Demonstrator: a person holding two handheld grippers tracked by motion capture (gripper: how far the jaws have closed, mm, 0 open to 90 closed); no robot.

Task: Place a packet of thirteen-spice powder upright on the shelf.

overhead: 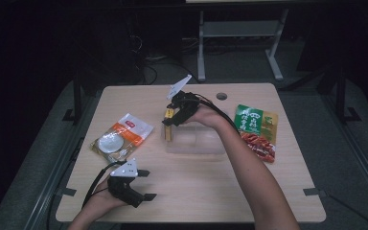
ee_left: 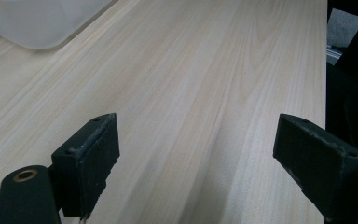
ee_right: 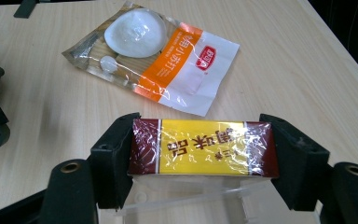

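Observation:
My right gripper point(ee_right: 198, 156) is shut on a yellow and dark red wrapped box point(ee_right: 204, 148), gripping it by its two ends. It holds the box over the left rim of a clear plastic bin point(overhead: 196, 142) at the table's middle; in the high view the box point(overhead: 168, 118) hangs just above that rim. Near the front left edge, my left gripper point(overhead: 147, 184) rests open with bare wood between its fingers point(ee_left: 88, 156).
An orange and white pouch point(overhead: 120, 138) with a white round item lies left of the bin. A green and red snack bag point(overhead: 258, 130) lies to the right. The bin's corner point(ee_left: 37, 28) shows in the left gripper view.

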